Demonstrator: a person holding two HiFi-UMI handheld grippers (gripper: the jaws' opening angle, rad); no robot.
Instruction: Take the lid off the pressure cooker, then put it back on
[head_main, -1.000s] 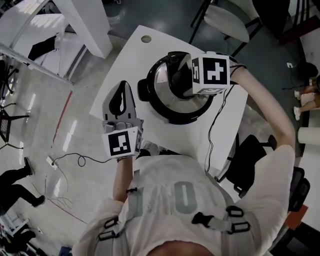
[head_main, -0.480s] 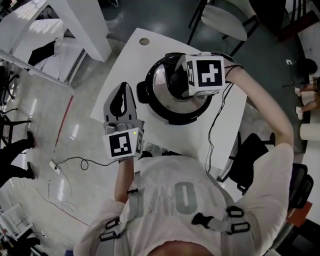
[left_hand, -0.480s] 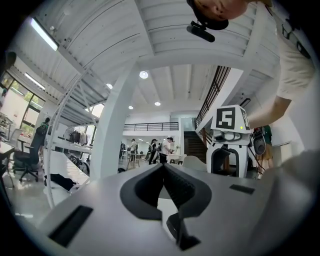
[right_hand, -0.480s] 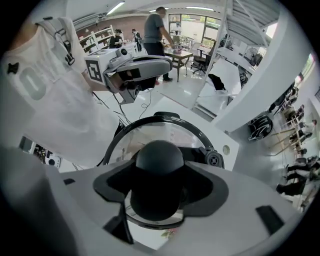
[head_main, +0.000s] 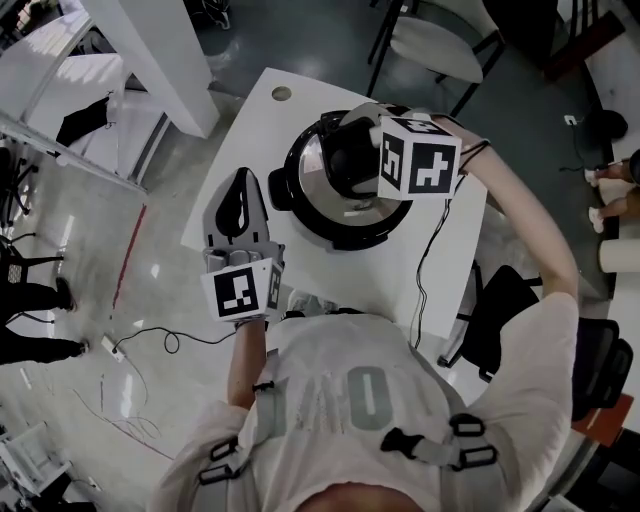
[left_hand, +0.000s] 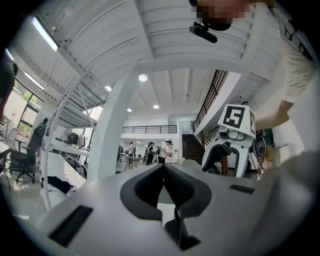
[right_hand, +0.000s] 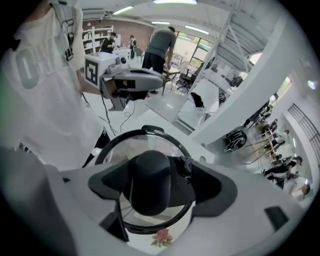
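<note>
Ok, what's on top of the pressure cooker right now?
The glass lid sits on the pressure cooker, black knob in its middle. The right gripper has just been opening its jaws, the knob between them. What's inside the cooker is hidden beneath them.

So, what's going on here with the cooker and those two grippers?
A person is working at a white table with a gripper in each hand. The right gripper is over the pressure cooker, its jaws on either side of the black knob on the lid, and they have just been opening. The lid sits on the cooker. The left gripper is shut and empty, held off to the side of the cooker.
</note>
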